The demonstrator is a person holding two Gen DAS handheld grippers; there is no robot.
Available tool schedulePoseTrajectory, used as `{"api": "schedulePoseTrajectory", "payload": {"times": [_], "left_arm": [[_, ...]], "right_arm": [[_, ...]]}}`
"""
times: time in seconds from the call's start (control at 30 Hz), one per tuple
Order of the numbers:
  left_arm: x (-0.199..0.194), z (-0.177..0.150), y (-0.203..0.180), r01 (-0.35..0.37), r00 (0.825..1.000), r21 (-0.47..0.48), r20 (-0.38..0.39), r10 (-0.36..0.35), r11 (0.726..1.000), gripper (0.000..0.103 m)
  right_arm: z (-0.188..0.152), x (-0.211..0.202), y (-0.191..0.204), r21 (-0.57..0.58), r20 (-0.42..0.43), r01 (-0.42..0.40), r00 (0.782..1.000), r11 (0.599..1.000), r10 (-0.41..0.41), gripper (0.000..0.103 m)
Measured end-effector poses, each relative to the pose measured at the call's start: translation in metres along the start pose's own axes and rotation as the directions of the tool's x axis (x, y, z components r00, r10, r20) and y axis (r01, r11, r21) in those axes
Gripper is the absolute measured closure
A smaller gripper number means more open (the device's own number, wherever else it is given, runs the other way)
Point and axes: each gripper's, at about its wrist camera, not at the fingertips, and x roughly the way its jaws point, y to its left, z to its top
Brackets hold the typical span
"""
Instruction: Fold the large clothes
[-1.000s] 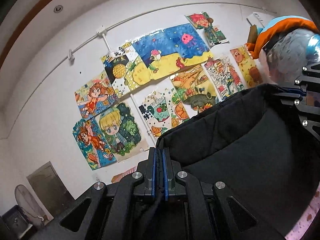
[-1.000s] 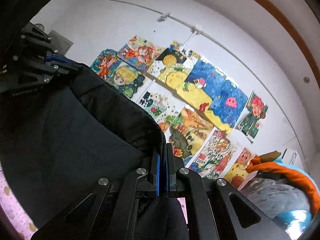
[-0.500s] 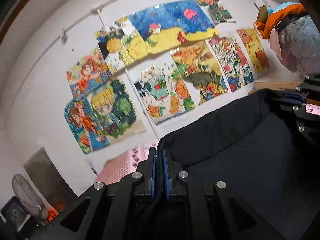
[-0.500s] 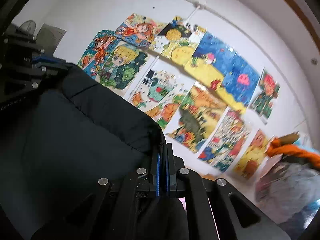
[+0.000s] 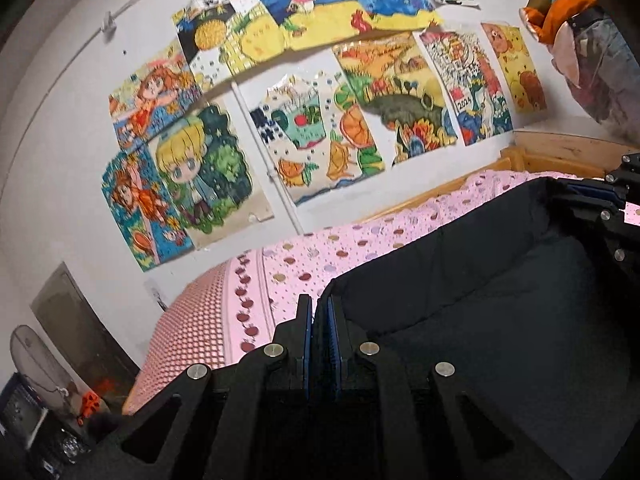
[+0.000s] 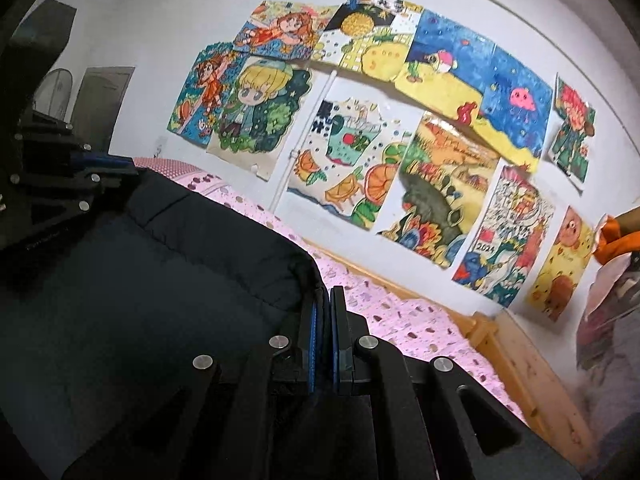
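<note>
The left gripper (image 5: 319, 320) and right gripper (image 6: 325, 312) each pinch a top corner of the black padded garment (image 5: 500, 300) (quilted, dark), stretched between them above the pink bedspread (image 5: 340, 248), drawings (image 6: 360, 152) behind

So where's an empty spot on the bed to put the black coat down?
The pink bedsheet looks bare between the black coat and the wall with drawings. It is crowded by the bundle pile at the far end.
</note>
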Motion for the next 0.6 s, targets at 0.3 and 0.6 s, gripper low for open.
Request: {"api": "schedulePoseTrajectory", "payload": {"times": [0.3,0.6], "left_arm": [[0.004,-0.009,0.019,0.106,0.994,-0.131,-0.025,-0.11,0.986,0.067],[-0.046,-0.014,0.024,0.142,0.986,-0.094,0.101,-0.133,0.985,0.013]], "right_arm": [[-0.016,0.014,-0.011,0.075,-0.047,-0.106,0.993,0.992,0.11,0.084],[-0.02,-0.04,-0.035,0.082,0.075,-0.08,0.994,0.993,0.074,0.031]]}}
